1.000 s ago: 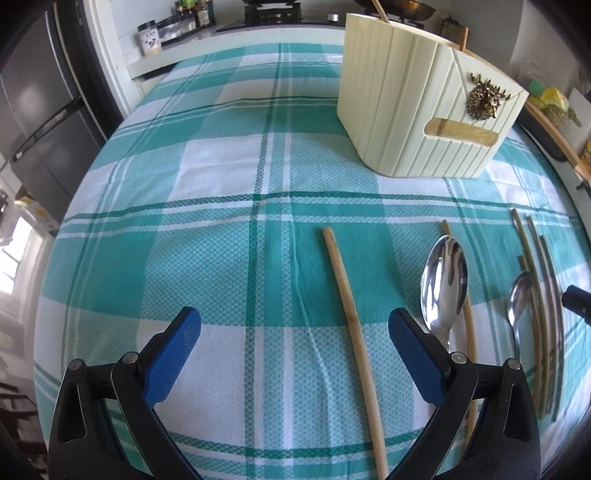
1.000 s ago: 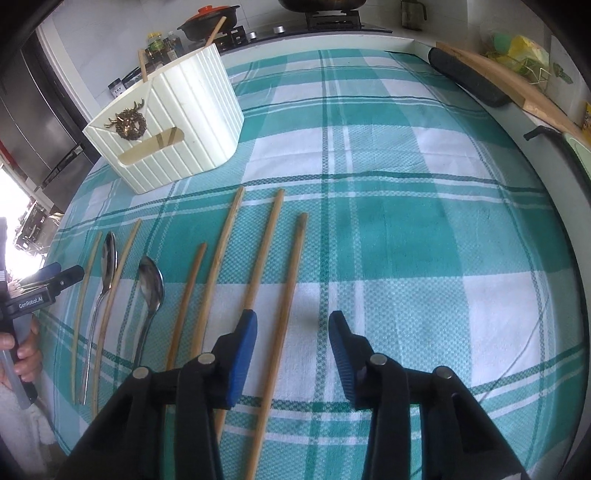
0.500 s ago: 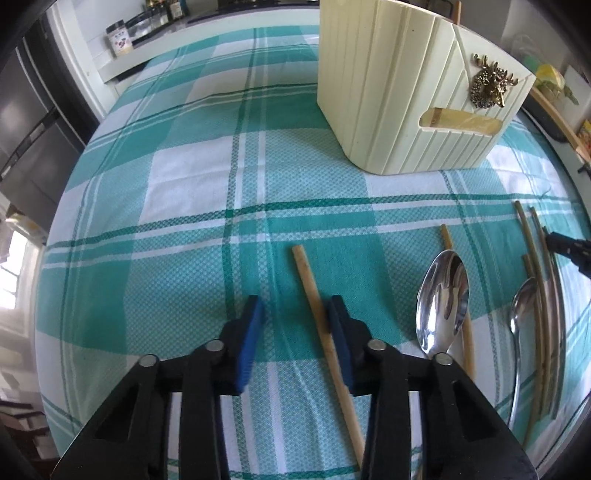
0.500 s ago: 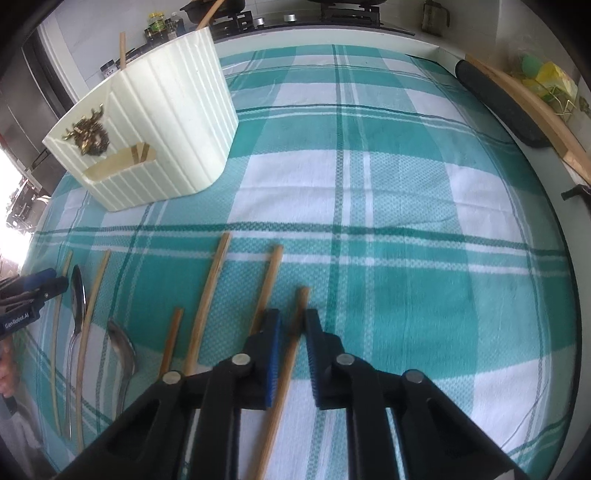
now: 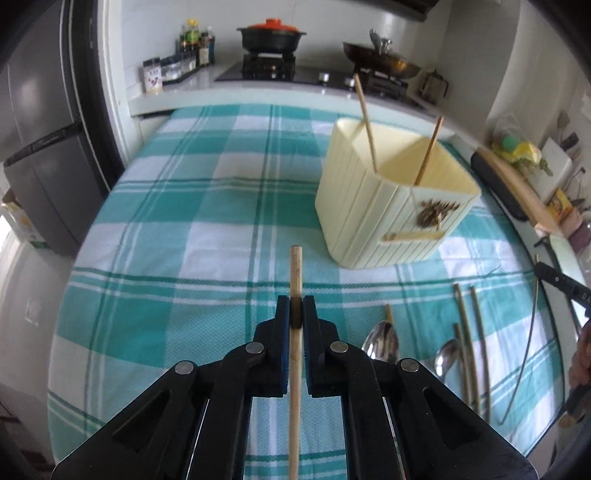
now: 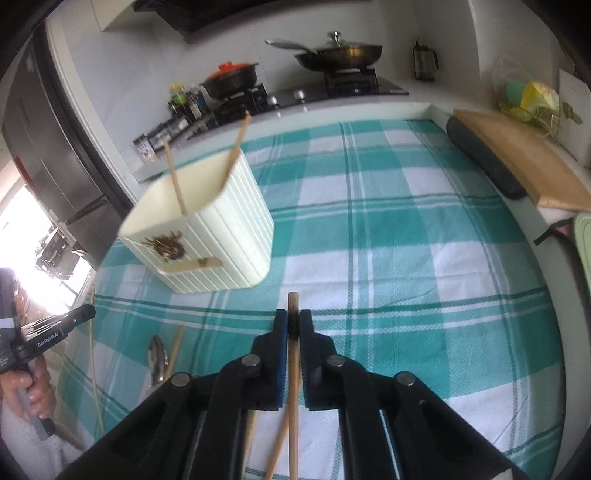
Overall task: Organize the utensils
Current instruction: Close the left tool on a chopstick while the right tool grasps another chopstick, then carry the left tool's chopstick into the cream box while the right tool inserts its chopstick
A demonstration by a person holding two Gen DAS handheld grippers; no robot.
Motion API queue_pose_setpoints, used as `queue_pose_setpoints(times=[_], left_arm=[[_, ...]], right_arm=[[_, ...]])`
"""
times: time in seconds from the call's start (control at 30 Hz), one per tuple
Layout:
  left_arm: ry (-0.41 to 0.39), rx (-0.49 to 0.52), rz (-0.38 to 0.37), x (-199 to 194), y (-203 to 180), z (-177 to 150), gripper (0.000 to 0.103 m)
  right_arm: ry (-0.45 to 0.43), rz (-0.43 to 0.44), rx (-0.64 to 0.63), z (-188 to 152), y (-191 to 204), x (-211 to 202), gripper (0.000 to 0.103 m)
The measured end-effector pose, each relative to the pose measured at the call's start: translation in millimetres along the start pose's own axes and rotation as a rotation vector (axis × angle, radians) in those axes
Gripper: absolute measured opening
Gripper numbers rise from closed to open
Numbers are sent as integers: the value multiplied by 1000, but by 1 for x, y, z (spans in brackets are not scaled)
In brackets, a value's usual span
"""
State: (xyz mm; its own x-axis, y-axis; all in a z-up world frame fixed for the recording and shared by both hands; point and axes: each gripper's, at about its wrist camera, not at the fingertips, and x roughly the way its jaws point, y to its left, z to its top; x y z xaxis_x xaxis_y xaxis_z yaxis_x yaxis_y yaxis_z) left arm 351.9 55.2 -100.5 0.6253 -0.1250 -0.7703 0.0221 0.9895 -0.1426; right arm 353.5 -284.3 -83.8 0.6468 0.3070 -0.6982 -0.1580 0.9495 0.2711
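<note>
My left gripper is shut on a wooden chopstick, held above the checked cloth and pointing forward. A cream ribbed utensil holder stands ahead to the right with two chopsticks leaning inside. In the right wrist view my right gripper is shut on another wooden chopstick, also lifted off the cloth; the holder stands ahead to its left. Two spoons and several chopsticks lie on the cloth at the right of the left wrist view.
A teal and white checked cloth covers the table. Behind it runs a counter with a stove, a black pot and a pan. A wooden board lies at the right edge. A person's hand holds the left tool.
Both grippers closed on a chopstick each and rose from the cloth with it. The view tilted up, so the stove and counter came into sight.
</note>
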Motion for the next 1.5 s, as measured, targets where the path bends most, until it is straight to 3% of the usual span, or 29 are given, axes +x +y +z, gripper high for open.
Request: queue_pose_setpoints(times=[0.23,0.43,0.73,1.0,1.27,1.37,1.5], left_arm=[[-160,27,-61,-88,-8,6,5],[-247,31,-107,-131,-17,2,4],[-330,47,-131,-166,-25,23,4],[-409,45,-144,-190,-27,67,4],[-503,79,-104,-171,-51,122,4],[-486,74,-92,-145,-58,138,4],[-404,44,-88,-98,-61,154,4]], right_arm=[[-189,25,-86,-6,32,-88,6],[-333,-2,-136,-7,54,-131,6],[-443,-14,-164,32,73,-159,6],[-502,-1,-190,80,93,-167,6],[-563,47,-166,127,106,-145,6],[-566,70,-173,141,112,-120,6],[-521,79,-201,153,118,-70,6]])
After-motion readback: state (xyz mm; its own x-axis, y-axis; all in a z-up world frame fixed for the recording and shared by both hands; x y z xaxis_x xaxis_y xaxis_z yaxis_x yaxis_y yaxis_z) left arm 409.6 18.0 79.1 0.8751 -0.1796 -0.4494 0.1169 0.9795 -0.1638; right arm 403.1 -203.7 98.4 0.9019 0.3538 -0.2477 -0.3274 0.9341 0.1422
